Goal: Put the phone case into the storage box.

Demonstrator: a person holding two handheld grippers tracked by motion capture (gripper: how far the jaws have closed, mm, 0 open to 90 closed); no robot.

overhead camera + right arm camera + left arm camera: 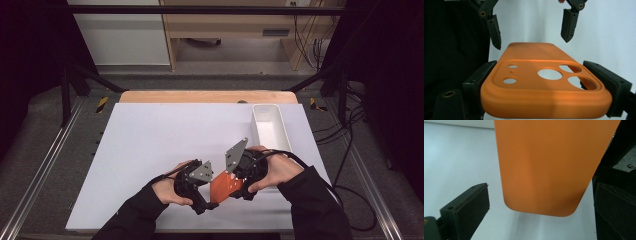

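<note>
I am working in what looks like a lab or test bay set up for recording. Under my two grippers lies a flat white rectangular board (150, 150) laid over a pale wooden tabletop (200, 96), itself fenced in by a black metal frame (200, 9) with slanted struts. Beyond the right gripper (239, 184) stands a white oblong plastic tray (280, 120). Farther ahead of both grippers are a light wooden bench (235, 25) and a white cabinet panel (120, 35). Off to the right gripper's side, black cables (350, 150) trail over grey carpeted floor (40, 150), beside silver aluminium rails (375, 195) and yellow-black hazard tape (102, 104)
</note>
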